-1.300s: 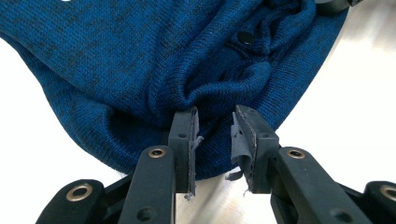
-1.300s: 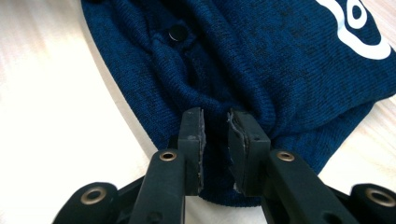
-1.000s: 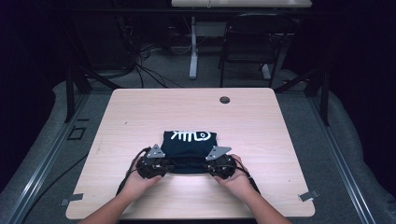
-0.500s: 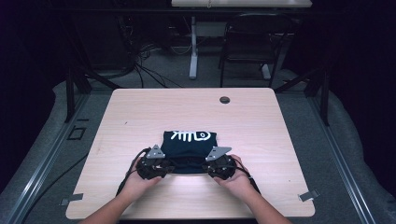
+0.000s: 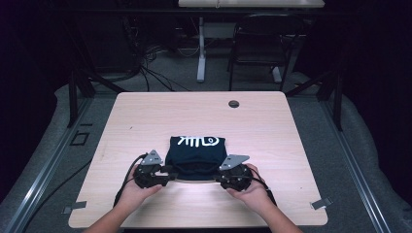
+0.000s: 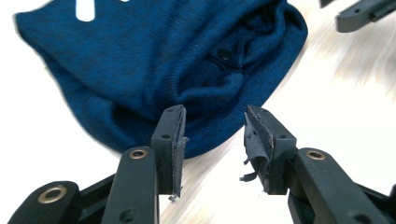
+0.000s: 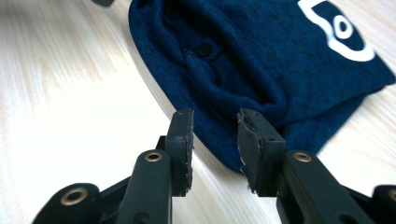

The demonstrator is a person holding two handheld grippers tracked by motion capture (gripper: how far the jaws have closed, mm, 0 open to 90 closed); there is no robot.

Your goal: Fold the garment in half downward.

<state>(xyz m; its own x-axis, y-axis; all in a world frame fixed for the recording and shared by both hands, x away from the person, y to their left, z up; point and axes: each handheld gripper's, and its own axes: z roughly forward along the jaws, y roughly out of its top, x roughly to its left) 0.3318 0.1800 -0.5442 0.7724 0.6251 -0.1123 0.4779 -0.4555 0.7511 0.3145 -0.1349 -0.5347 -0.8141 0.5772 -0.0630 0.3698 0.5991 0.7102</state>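
A folded dark blue garment (image 5: 197, 154) with a white print lies on the wooden table (image 5: 145, 121), near the front middle. My left gripper (image 5: 167, 174) sits at its front left corner, held by a hand. In the left gripper view the gripper (image 6: 214, 128) is open, its jaws just short of the garment's (image 6: 163, 65) folded edge. My right gripper (image 5: 219, 174) sits at the front right corner. In the right gripper view the gripper (image 7: 215, 128) is open too, with the garment's (image 7: 261, 56) edge lying between and just past the tips.
A small dark round grommet (image 5: 234, 103) sits near the table's far edge. Beyond the table stand a chair (image 5: 257, 43) and a desk leg (image 5: 200, 53) with cables on the floor. The other gripper's jaw (image 6: 369, 11) shows at the top right of the left gripper view.
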